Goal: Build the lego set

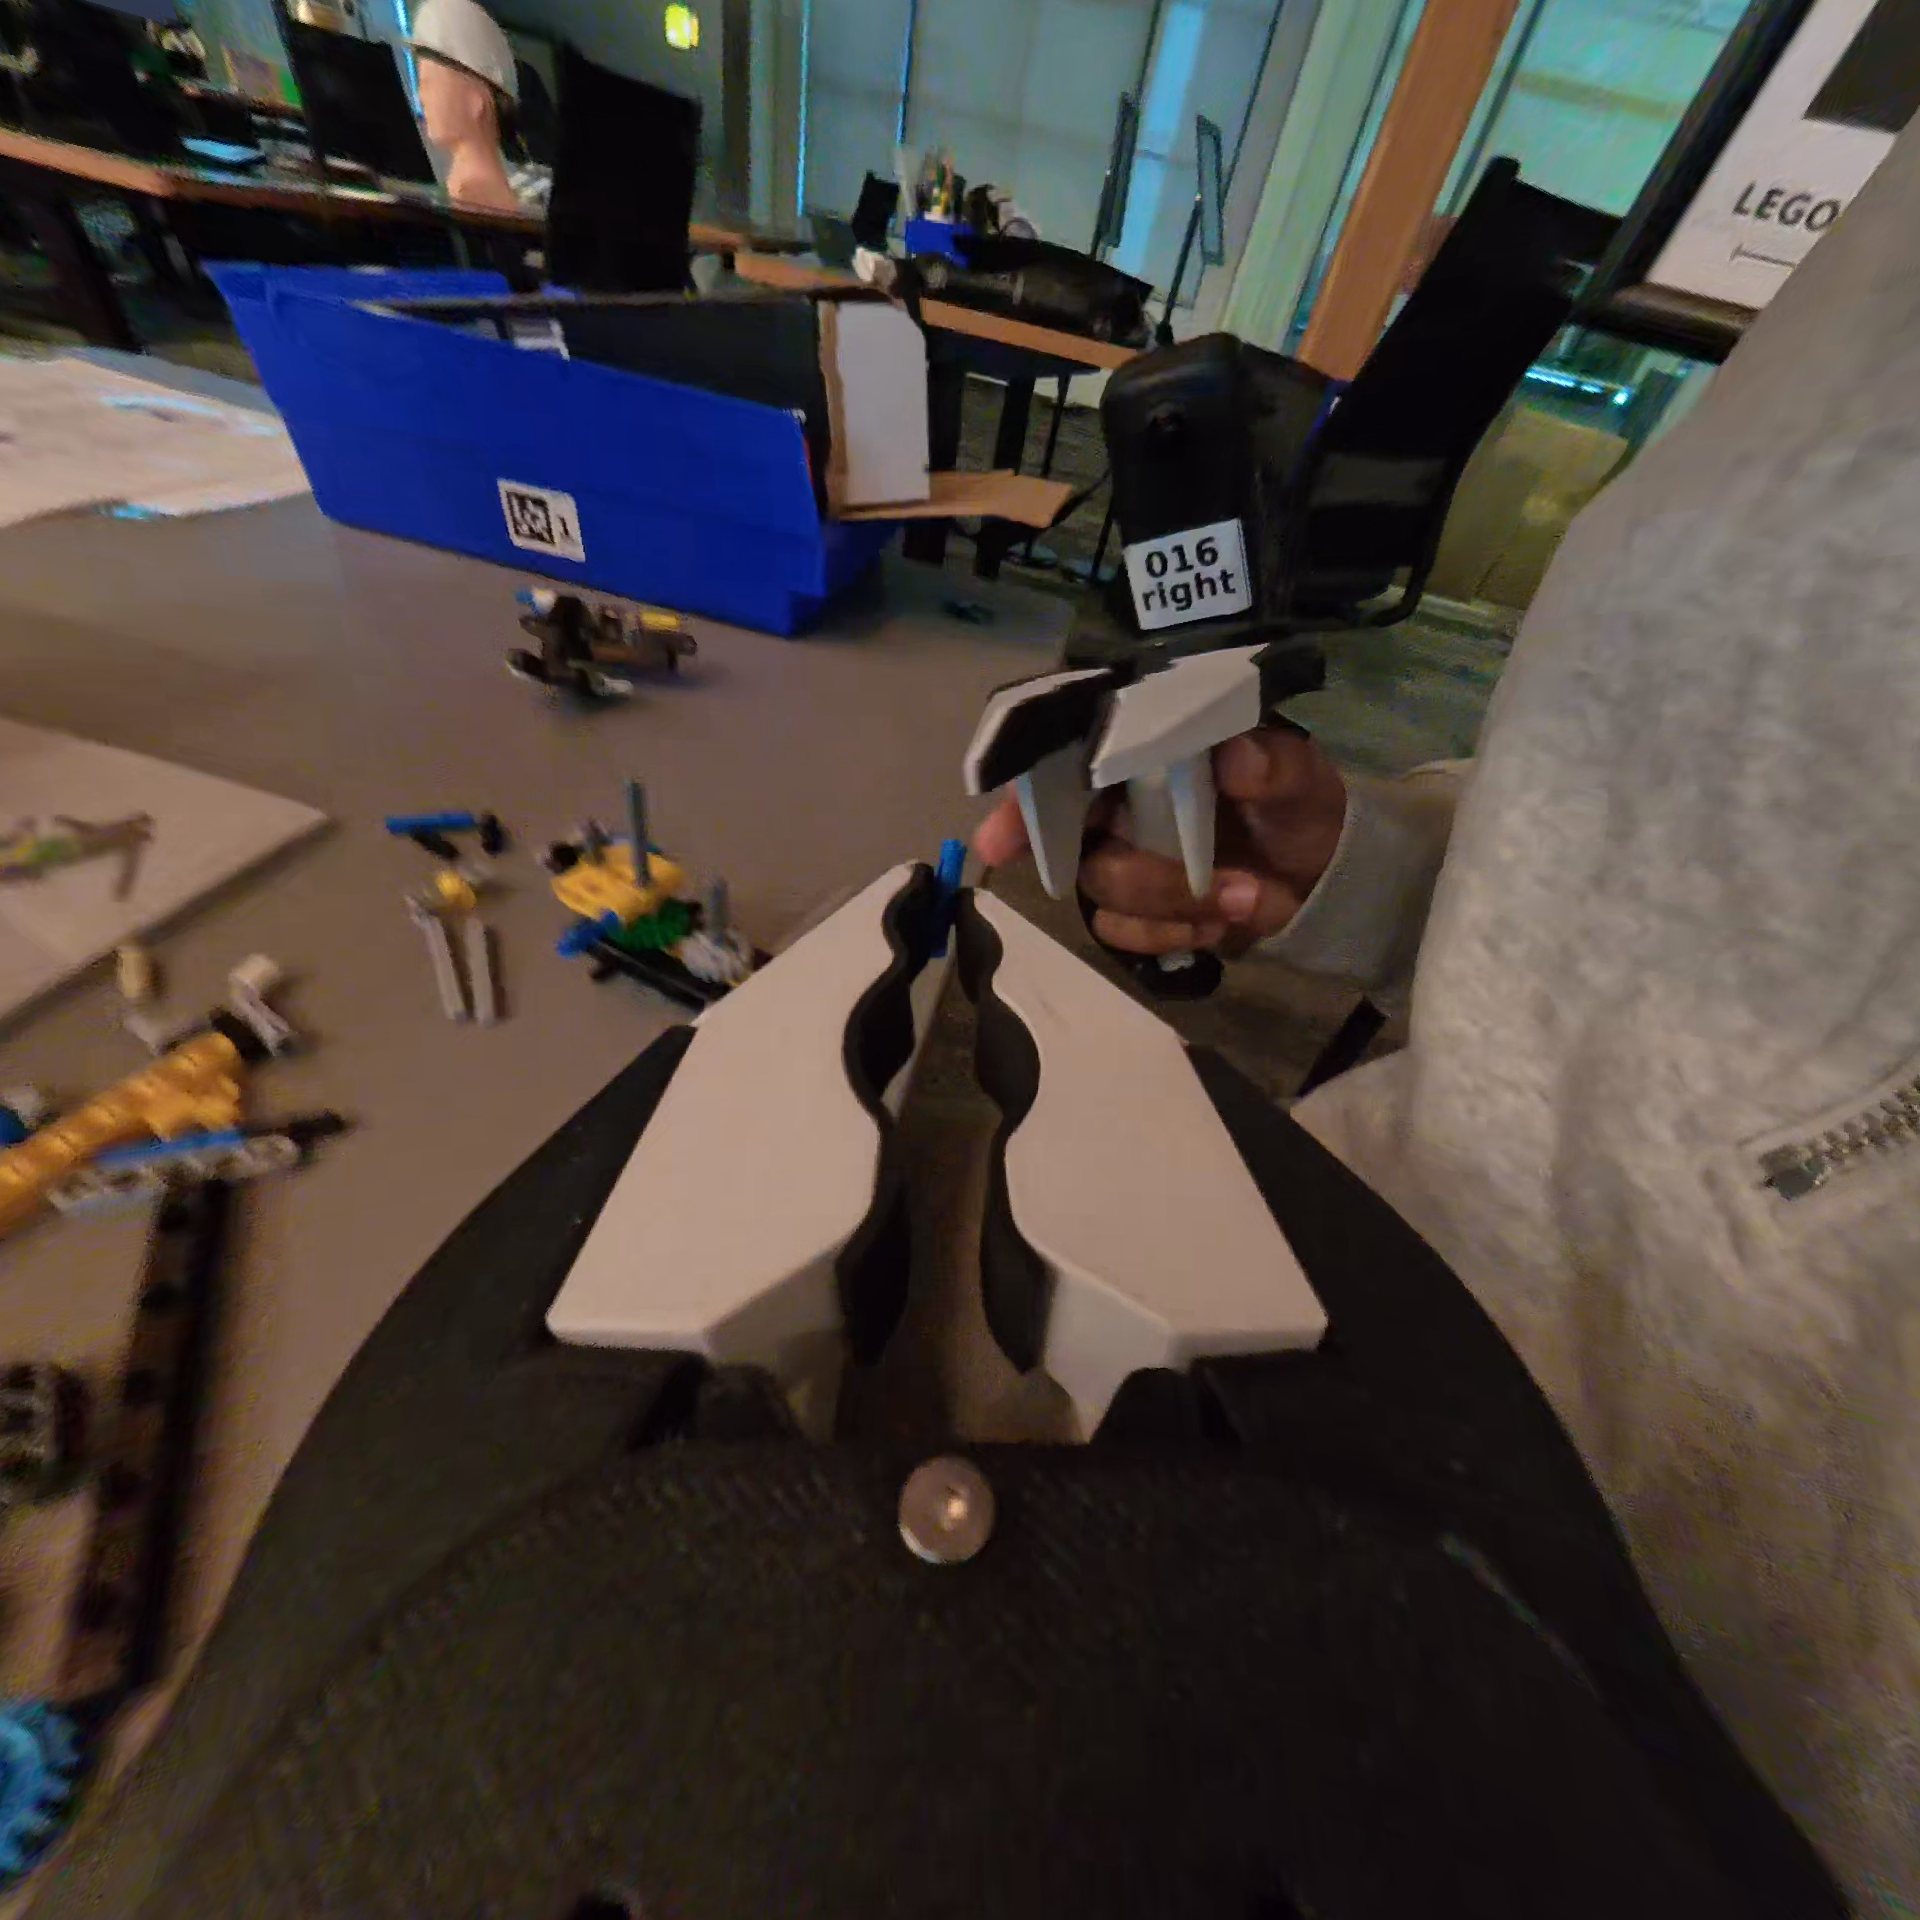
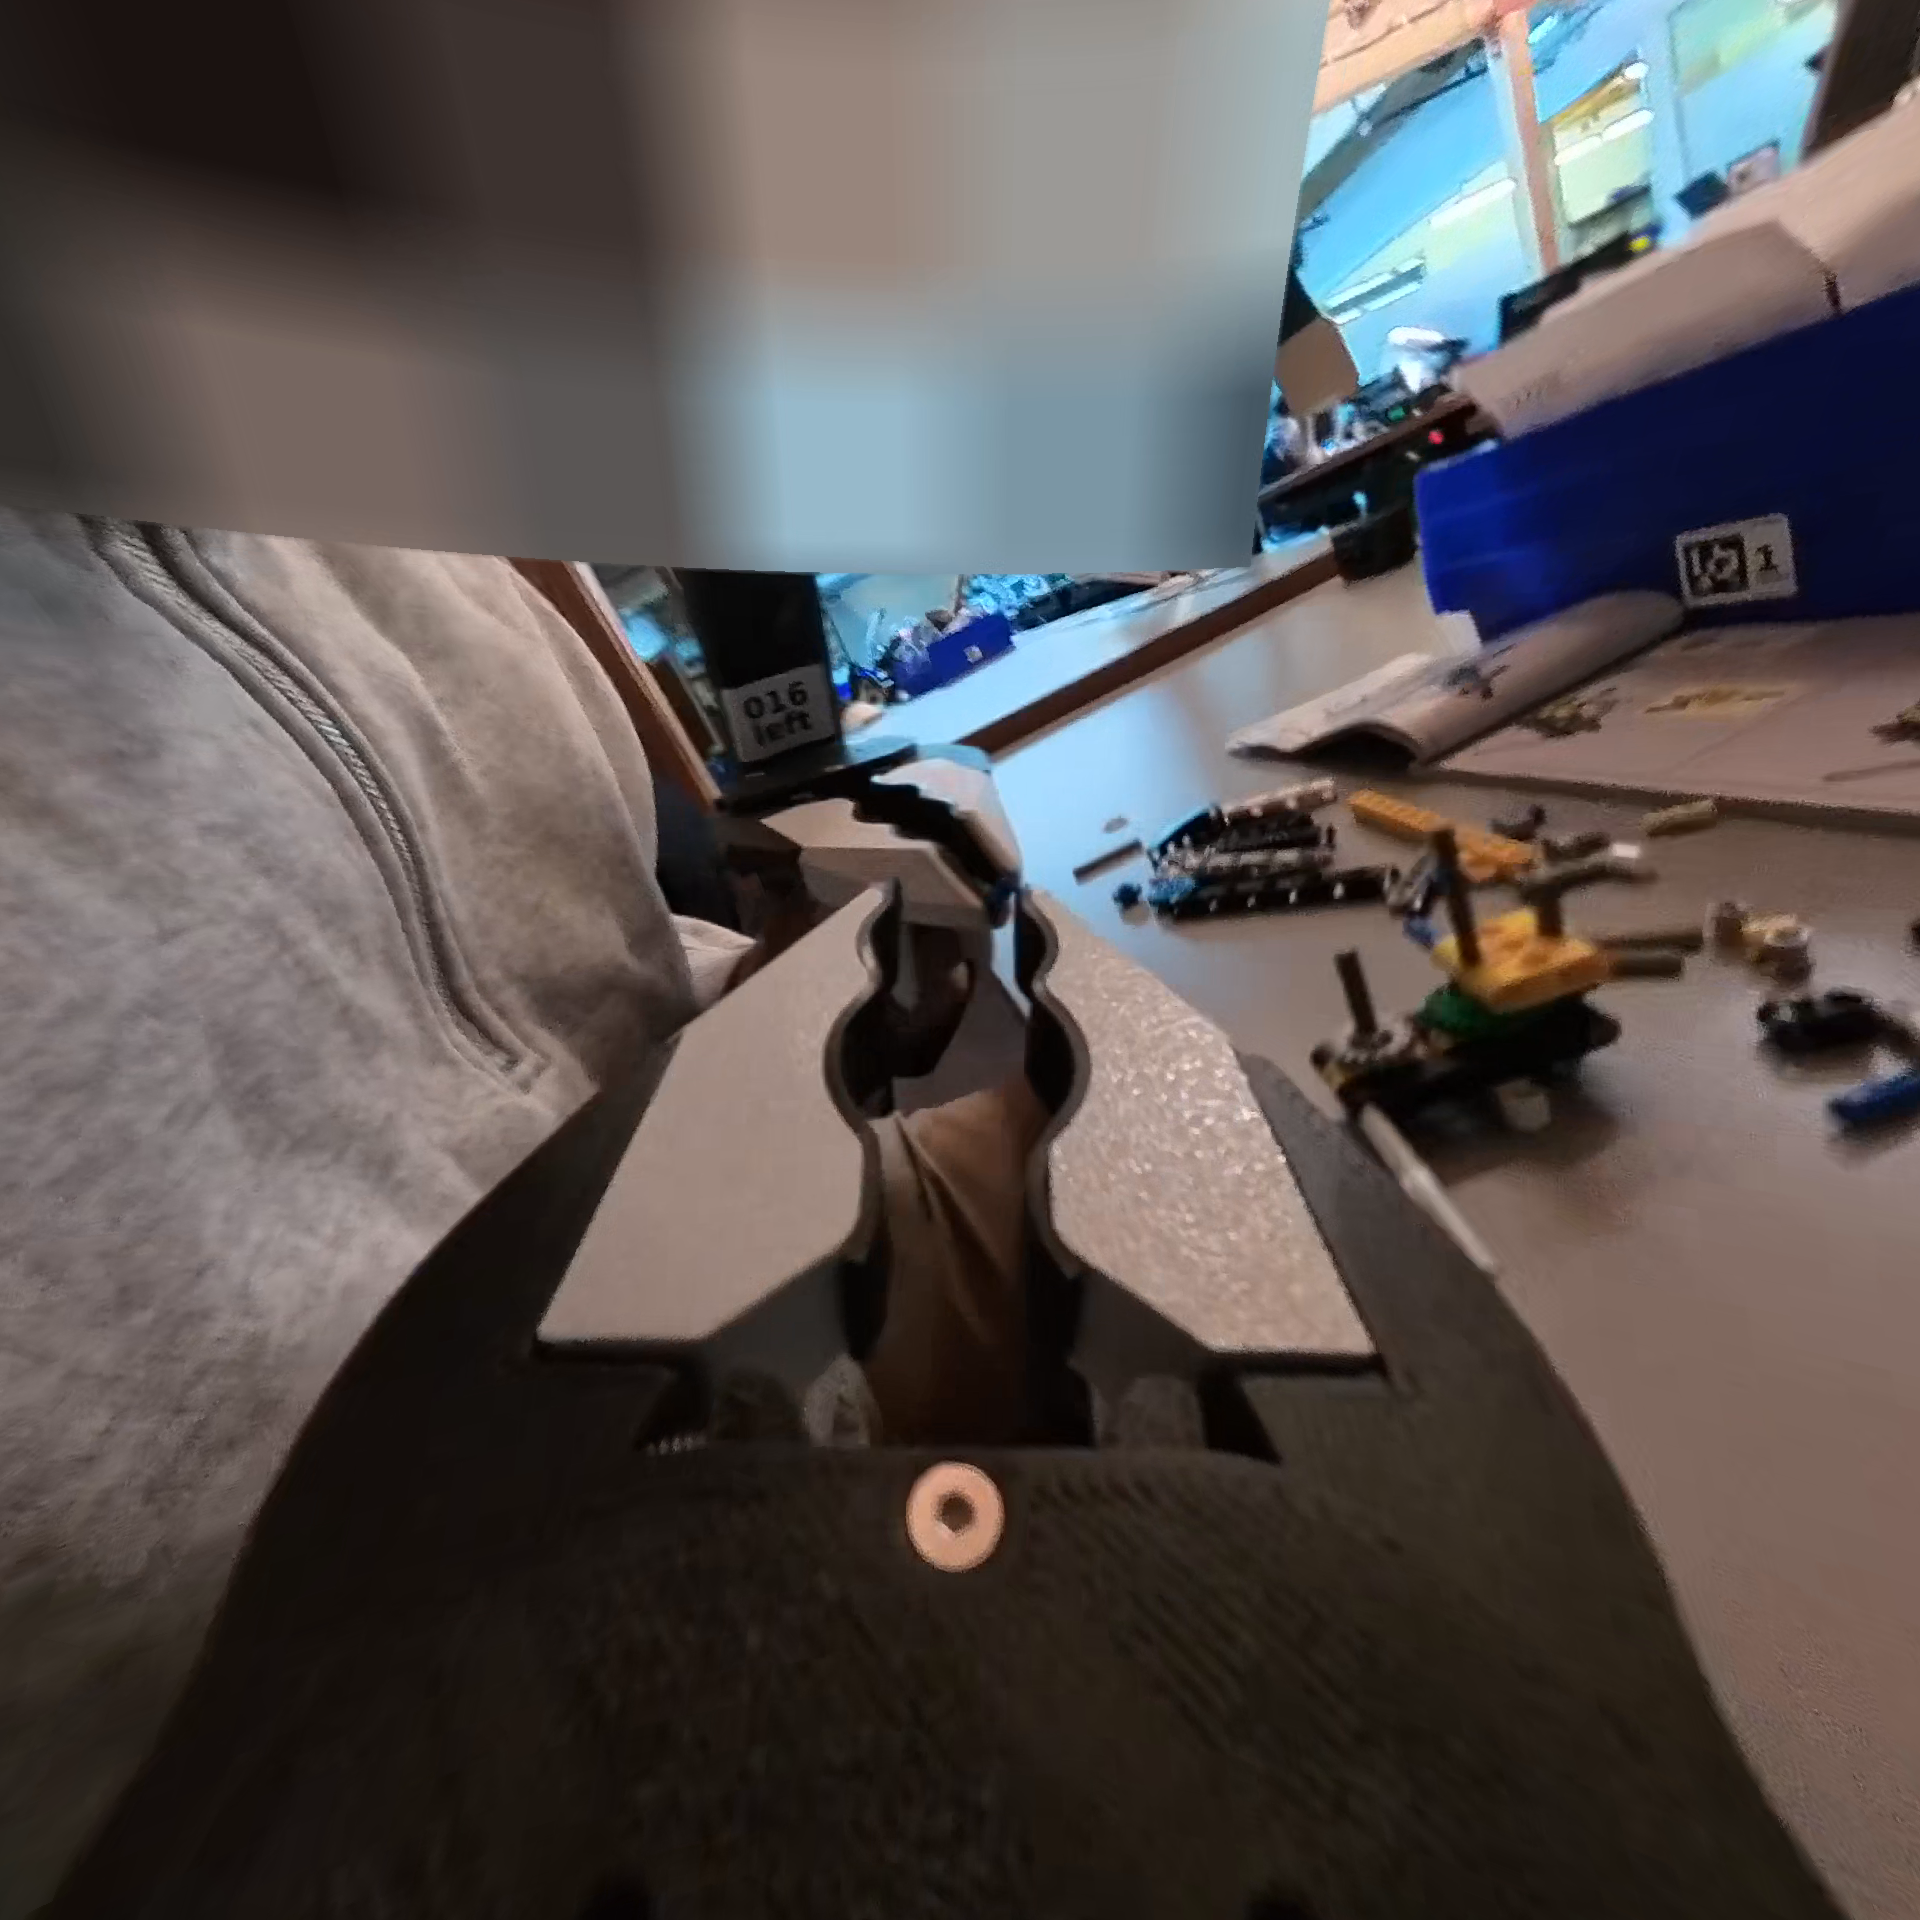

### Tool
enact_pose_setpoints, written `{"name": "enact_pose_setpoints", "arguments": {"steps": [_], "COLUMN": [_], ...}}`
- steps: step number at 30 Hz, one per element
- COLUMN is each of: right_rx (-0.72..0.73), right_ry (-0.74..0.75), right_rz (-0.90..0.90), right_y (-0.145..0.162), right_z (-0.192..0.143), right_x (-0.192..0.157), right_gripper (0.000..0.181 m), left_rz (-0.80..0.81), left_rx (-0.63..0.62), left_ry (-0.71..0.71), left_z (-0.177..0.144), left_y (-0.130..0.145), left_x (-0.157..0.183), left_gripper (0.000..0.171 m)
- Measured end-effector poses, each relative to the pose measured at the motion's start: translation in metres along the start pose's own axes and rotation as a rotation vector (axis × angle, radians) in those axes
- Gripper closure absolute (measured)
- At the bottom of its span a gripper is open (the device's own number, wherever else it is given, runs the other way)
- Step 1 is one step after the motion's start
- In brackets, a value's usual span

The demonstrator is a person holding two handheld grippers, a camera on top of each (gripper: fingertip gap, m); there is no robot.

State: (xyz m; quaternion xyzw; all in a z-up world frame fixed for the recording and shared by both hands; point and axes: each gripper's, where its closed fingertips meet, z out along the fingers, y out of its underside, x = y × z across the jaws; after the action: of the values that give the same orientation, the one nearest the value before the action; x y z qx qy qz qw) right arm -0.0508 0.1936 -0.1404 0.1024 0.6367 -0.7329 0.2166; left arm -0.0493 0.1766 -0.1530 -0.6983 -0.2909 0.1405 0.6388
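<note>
My left gripper (image 1: 940,883) is shut on a small blue Lego pin (image 1: 948,878) and holds it in the air at the fingertips. My right gripper (image 1: 1039,774), held in a hand, hovers just right of and beyond the pin. In the right wrist view my right gripper (image 2: 956,914) is open, and the left gripper's tip (image 2: 987,862) with the blue pin (image 2: 1001,896) sits between its fingertips, close to the right finger. A yellow and green Lego assembly (image 1: 634,904) stands on the table; it also shows in the right wrist view (image 2: 1496,987).
On the grey table (image 1: 312,675) lie loose parts: a long yellow piece (image 1: 135,1112), black beams (image 2: 1247,862), a small dark assembly (image 1: 597,644). An instruction booklet (image 2: 1455,696) and a blue bin (image 1: 540,457) stand farther back. A grey hoodie (image 1: 1662,935) fills the right. The tips of both grippers are at nearly the same place.
</note>
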Motion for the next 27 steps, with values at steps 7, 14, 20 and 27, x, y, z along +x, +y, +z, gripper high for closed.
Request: {"name": "enact_pose_setpoints", "arguments": {"steps": [7, 14, 20, 27], "right_rx": [-0.038, 0.022, -0.144, -0.212], "right_ry": [0.079, 0.087, 0.105, 0.1], "right_rz": [-0.136, -0.166, -0.164, -0.072], "right_y": [-0.047, -0.069, -0.018, -0.004], "right_z": [-0.001, 0.003, 0.017, 0.013], "right_x": [0.029, 0.019, 0.013, 0.006], "right_gripper": [0.161, 0.161, 0.159, 0.175], "left_rz": [0.066, 0.12, -0.001, 0.134], "left_rx": [-0.056, -0.069, -0.022, -0.056], "left_ry": [0.037, 0.057, 0.164, 0.143], "left_z": [0.014, 0.008, 0.001, -0.001], "left_y": [-0.014, -0.021, -0.015, -0.01], "left_x": [-0.022, -0.028, -0.009, 0.004], "left_gripper": [0.17, 0.17, 0.171, 0.171]}}
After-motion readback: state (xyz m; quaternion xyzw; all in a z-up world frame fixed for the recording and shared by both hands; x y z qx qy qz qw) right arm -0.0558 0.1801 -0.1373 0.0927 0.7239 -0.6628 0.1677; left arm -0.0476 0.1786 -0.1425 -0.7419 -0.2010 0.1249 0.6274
